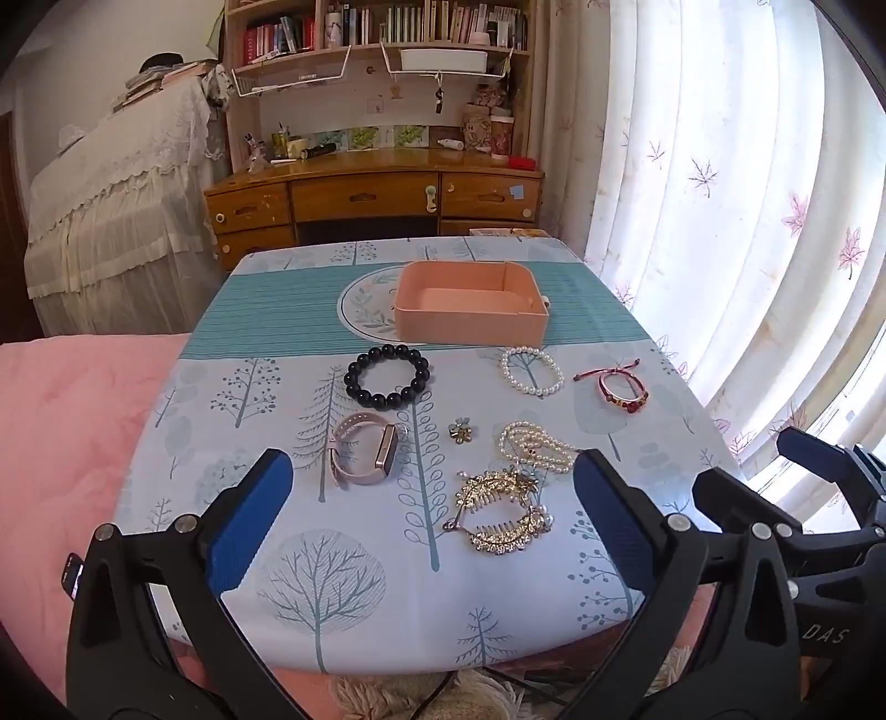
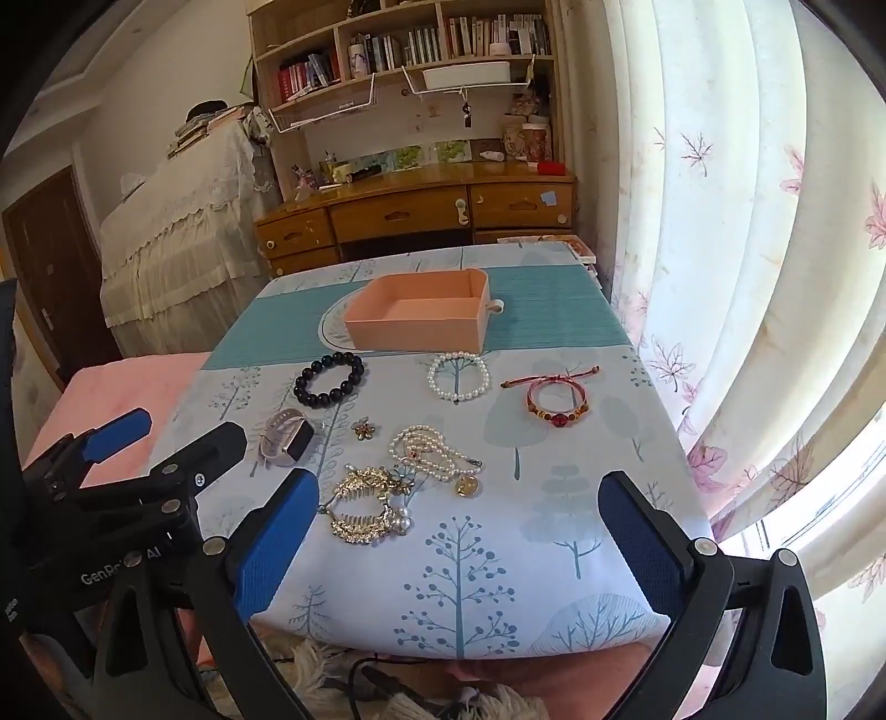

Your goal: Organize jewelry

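Both the left gripper (image 1: 432,487) and right gripper (image 2: 459,509) hung spread wide and empty above the table (image 1: 232,387). The pink box (image 1: 470,304) stood at its far middle; nearer than the box lay the black bracelet (image 1: 387,376), 2 gold combs (image 1: 501,515) and a watch (image 1: 365,454).

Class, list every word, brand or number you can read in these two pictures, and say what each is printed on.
"GenRo… AI", middle letters hidden: on the left tongs, seen in the right wrist view.
"DAS": on the right tongs, seen in the left wrist view.
Book spines on the shelf: too small to read.
Watch face: dark, no text.
Pink box: no text.
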### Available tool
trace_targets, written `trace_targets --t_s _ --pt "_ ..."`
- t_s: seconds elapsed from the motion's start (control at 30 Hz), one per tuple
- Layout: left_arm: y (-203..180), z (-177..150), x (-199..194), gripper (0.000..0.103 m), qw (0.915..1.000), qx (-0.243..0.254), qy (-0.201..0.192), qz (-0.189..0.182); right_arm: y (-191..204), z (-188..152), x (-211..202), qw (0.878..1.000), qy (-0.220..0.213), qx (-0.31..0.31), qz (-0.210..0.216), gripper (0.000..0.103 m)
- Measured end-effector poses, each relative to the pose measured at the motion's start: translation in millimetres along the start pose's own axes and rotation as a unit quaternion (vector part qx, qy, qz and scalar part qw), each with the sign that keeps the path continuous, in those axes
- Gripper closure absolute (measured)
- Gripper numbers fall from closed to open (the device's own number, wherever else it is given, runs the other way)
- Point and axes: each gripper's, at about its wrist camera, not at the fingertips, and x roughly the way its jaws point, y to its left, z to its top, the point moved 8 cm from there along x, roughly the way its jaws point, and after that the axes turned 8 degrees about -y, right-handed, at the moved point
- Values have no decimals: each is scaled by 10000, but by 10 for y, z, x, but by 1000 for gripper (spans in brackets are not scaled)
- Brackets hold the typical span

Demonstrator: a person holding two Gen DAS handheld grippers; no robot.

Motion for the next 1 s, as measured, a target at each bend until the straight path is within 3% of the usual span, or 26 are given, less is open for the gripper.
trace_targets --t_s 0.63,0.67,1.0 --pt "129 23 -166 2 9999 -95 -14 77 78 -37 43 9999 77 10 144 0" --pt "102 34 -16 2 9999 -80 38 79 83 -23 58 9999 74 -3 148 0" --pt "102 107 131 2 9998 -117 -3 164 91 59 208 9997 25 -119 203 0"
